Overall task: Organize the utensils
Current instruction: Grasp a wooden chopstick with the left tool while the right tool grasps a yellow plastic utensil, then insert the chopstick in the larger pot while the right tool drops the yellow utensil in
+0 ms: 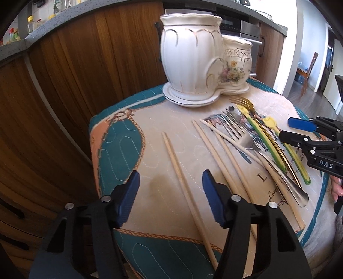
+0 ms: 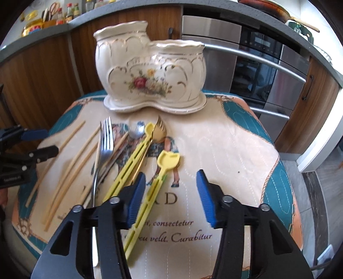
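Observation:
A white ceramic two-pot holder (image 1: 193, 58) (image 2: 150, 70) stands at the back of a quilted cloth. Loose utensils lie in front of it: several wooden chopsticks (image 1: 182, 178) (image 2: 62, 171), a silver fork (image 2: 106, 141) (image 1: 274, 163), a gold fork (image 1: 244, 102) (image 2: 159, 128) and two yellow plastic utensils (image 2: 148, 206) (image 1: 293, 154). My left gripper (image 1: 170, 197) is open and empty, low over one chopstick. My right gripper (image 2: 169, 197) is open and empty, low over the cloth beside a yellow utensil.
The cloth (image 2: 225, 154) covers a small round table. Wooden cabinets (image 1: 75, 75) stand behind it, with an oven (image 2: 253, 64) to the right. A worktop with bottles (image 2: 53, 12) runs above. The right gripper shows in the left wrist view (image 1: 298, 131).

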### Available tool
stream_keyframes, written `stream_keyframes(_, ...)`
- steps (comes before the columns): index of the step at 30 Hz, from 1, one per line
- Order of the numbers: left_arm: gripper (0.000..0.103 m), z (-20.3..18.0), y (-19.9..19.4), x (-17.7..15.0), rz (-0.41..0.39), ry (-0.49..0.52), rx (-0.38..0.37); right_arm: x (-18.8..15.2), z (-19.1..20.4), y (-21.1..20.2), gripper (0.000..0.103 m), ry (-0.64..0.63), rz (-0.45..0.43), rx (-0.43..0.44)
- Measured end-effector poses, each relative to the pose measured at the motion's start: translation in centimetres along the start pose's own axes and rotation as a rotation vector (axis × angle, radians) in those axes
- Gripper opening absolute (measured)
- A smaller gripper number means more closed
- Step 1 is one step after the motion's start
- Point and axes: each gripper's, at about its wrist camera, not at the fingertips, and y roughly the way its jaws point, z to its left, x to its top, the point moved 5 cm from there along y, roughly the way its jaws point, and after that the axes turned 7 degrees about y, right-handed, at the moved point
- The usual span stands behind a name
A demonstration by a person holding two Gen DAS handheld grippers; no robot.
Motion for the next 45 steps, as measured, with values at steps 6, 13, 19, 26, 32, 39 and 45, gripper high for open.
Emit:
stream_keyframes(6, 0.033, -0.6, 0.9, -0.4, 0.054, 0.011, -0.034, -0.4, 0.1, 0.5, 0.04, -0.009, 0.005, 0.033)
stream_keyframes(13, 0.028, -1.1, 0.3, -1.0, 0.095, 0.012, -0.064, -0.8, -0.1, 0.3, 0.033, -0.006, 0.011, 0.072)
stream_keyframes(19, 0.01, -1.4, 0.3, -0.9, 0.094, 0.012, -0.065, -0.8, 0.0, 0.3, 0.018, 0.003, 0.003, 0.089)
stream_keyframes(26, 0.005, -0.7, 0.3, -0.9, 0.067, -0.016, -0.081, -0.5, 0.0, -0.3, 0.011, 0.004, -0.046, 0.085)
stream_keyframes(32, 0.005, 0.0, -1.4, -0.1, -0.012, -0.035, -0.077, 0.9, -0.7, -2.8, 0.011, 0.059, -0.175, 0.108)
stream_keyframes(39, 0.005, 1.6, -5.8, 4.2, -0.239, -0.109, -0.142, 6.0, -0.8, -6.6, 0.011, 0.109, -0.381, 0.13)
stream_keyframes(45, 0.005, 2.5, -7.8, 9.6, -0.379, -0.124, -0.129, 12.4, -0.7, -7.1, 0.011, 0.116, -0.499, 0.119)
